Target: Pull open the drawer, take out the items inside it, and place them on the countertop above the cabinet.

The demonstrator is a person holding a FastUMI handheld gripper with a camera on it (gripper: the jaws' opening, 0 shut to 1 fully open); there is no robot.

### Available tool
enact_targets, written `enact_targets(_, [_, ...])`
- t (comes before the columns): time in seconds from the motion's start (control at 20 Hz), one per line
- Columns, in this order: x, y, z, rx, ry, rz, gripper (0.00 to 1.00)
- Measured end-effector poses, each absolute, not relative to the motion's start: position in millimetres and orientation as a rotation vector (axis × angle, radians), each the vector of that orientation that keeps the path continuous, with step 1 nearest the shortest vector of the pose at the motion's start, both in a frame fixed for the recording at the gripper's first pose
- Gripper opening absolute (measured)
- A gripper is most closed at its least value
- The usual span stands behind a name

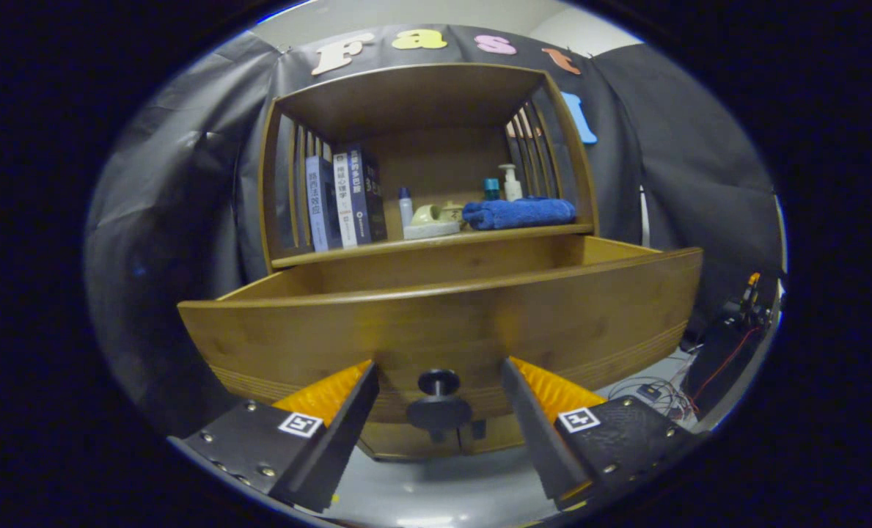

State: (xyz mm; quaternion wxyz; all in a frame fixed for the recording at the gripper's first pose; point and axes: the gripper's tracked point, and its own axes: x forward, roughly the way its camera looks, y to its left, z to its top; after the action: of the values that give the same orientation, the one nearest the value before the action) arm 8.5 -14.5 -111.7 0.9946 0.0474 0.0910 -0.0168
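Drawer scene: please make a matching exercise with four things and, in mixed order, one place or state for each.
Things:
1. drawer
2. knob
3. books
4. blue towel

Places or states:
A. upright at the shelf's left end
B. folded at the shelf's right end
C. pulled out
D. between the open fingers of the gripper, untouched

Pairs: 1-C, 2-D, 3-A, 4-B

Book spines [340, 198] on the cabinet shelf carry printed characters, too small to read; each finger of the gripper [438, 370] bears a square coded marker tag [301, 424], no legible words; fingers apart either side of the drawer knob [438, 383]
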Motion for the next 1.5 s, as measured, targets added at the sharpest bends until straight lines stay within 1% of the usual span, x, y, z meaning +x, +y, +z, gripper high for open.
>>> enact_targets(0.25, [27,-18,-114,0.128,0.188,-0.045,0.99])
enact_targets(0.6, [86,-8,-109,0.103,0.195,-0.031,0.99])
enact_targets(1.2, [136,-10,-113,0.167,0.133,-0.002,0.99])
enact_targets(1.5, [157,-7,-116,0.217,0.193,0.000,1.00])
